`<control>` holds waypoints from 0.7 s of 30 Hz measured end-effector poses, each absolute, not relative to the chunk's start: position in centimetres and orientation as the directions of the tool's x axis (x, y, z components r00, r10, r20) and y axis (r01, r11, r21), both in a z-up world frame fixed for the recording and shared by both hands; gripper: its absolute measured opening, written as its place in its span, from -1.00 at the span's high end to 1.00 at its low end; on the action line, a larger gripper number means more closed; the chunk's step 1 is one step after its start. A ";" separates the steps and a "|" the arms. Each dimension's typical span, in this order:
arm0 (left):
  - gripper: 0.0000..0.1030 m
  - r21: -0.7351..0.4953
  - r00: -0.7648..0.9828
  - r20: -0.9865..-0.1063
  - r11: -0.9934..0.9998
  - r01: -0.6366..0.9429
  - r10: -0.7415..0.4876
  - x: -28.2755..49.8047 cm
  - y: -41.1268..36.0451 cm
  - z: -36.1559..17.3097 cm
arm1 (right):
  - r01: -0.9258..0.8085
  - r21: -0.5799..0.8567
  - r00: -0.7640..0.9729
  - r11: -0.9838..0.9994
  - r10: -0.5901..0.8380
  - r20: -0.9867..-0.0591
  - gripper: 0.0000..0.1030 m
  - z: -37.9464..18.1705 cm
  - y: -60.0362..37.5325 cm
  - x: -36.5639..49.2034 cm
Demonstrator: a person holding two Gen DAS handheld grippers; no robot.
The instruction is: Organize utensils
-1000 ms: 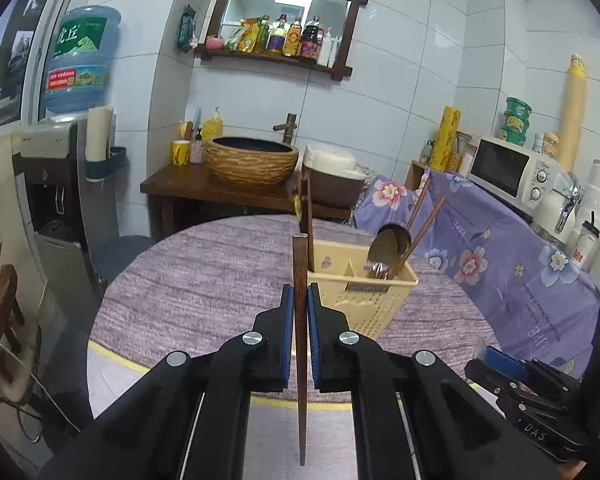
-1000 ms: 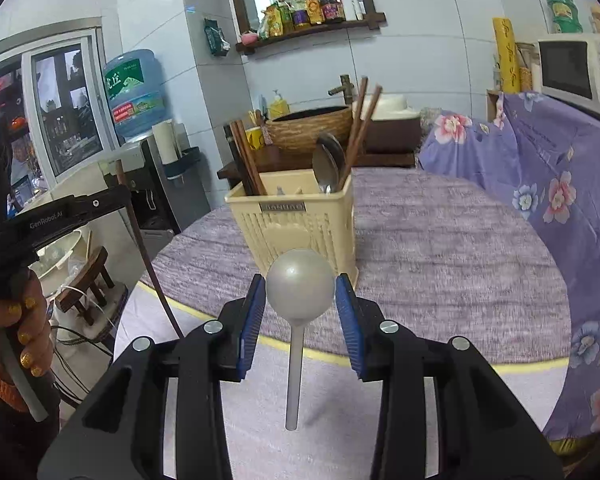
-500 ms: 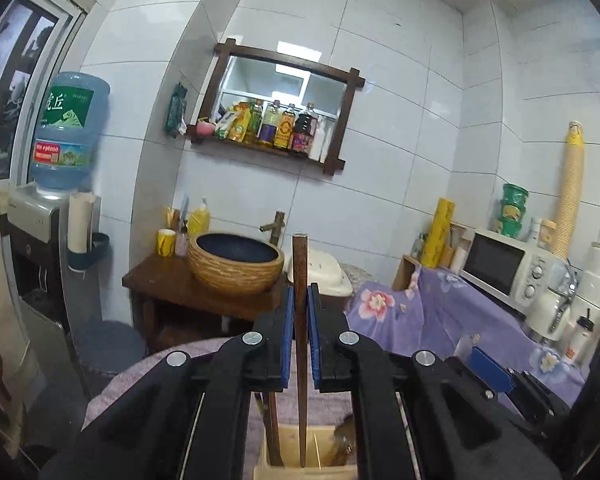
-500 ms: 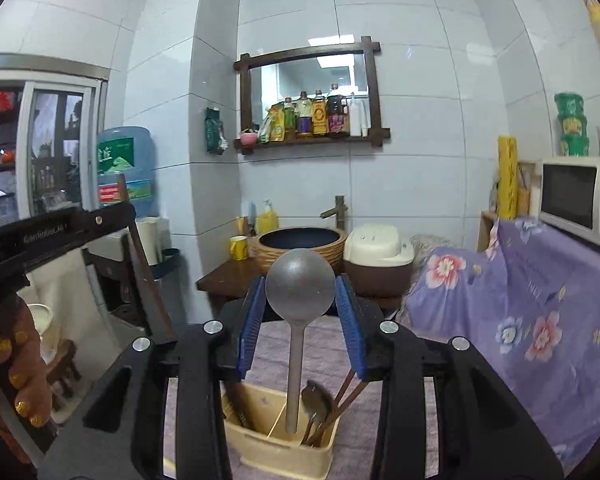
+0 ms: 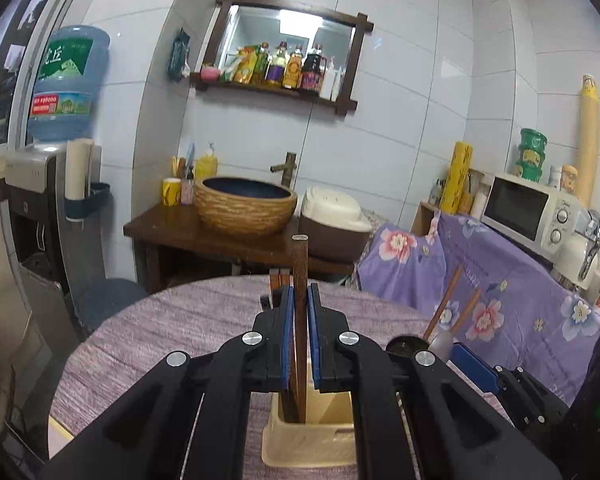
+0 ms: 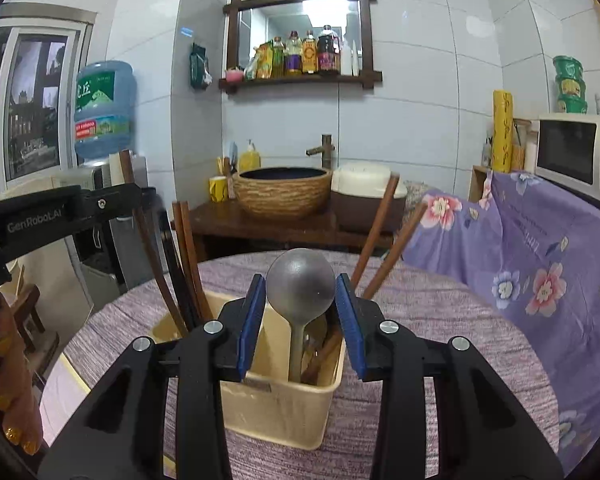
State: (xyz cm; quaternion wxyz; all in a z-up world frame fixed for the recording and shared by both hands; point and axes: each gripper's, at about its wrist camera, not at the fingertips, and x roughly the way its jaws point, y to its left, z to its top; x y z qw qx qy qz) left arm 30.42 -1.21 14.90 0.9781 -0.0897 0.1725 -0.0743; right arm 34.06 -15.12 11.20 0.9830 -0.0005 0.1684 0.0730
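Observation:
A cream plastic utensil holder (image 6: 284, 396) stands on the round purple-grey table; it also shows in the left wrist view (image 5: 312, 440). My left gripper (image 5: 299, 312) is shut on a dark wooden chopstick (image 5: 300, 280), held upright with its lower end inside the holder's left compartment. My right gripper (image 6: 301, 296) is shut on a metal spoon (image 6: 301, 286), bowl up, with its handle down in the holder's right compartment. Other chopsticks (image 6: 376, 232) and a spoon stand in the holder.
A purple floral cloth (image 6: 540, 248) covers the counter on the right, with a microwave (image 6: 576, 152) on it. Behind the table stand a wooden stand with a woven basin (image 6: 282, 192) and a water dispenser (image 5: 44, 184). The person's left hand (image 6: 8, 380) shows at the left edge.
Both grippers came down over the holder. The chopstick's lower end and the spoon's handle now sit inside the holder's compartments, and the table is back in view.

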 end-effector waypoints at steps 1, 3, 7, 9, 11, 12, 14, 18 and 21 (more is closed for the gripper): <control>0.84 -0.200 0.926 -0.334 0.973 0.113 -0.177 30.5 -1.3 14.4 | -0.142 0.026 0.929 0.990 0.142 -0.341 0.28 10.6 -15.1 34.1; 0.84 -0.195 0.920 -0.350 0.974 0.111 -0.175 30.6 -1.3 13.6 | -0.142 0.028 0.922 0.989 0.142 -0.360 0.28 9.5 -15.1 34.0; 0.84 -0.178 0.913 -0.372 0.978 0.105 -0.165 30.9 -1.6 12.3 | -0.136 0.013 0.919 0.991 0.131 -0.371 0.29 8.4 -14.9 33.7; 0.84 -0.166 0.918 -0.367 0.982 0.095 -0.151 30.7 -1.6 12.2 | -0.143 0.023 0.913 0.989 0.141 -0.383 0.29 8.2 -15.0 33.7; 0.83 -0.156 0.916 -0.371 0.982 0.103 -0.155 30.5 -1.6 12.4 | -0.147 0.030 0.915 0.989 0.147 -0.376 0.27 8.2 -15.2 33.5; 0.83 -0.155 0.915 -0.372 0.982 0.109 -0.160 30.4 -1.6 12.5 | -0.147 0.030 0.916 0.989 0.148 -0.373 0.15 8.2 -15.3 33.3; 0.74 -0.141 0.916 -0.369 0.984 0.113 -0.158 29.8 -1.5 12.7 | -0.145 0.038 0.919 0.989 0.149 -0.364 -0.14 8.4 -15.6 32.7; -0.26 -0.134 0.933 -0.322 0.983 0.123 -0.160 26.7 -0.4 12.9 | -0.122 0.070 0.927 0.990 0.139 -0.347 -0.28 8.9 -17.0 29.5; -0.62 -0.112 0.945 -0.283 0.984 0.139 -0.165 22.6 0.9 11.7 | -0.126 0.094 0.918 0.988 0.152 -0.366 -0.62 8.2 -18.2 26.5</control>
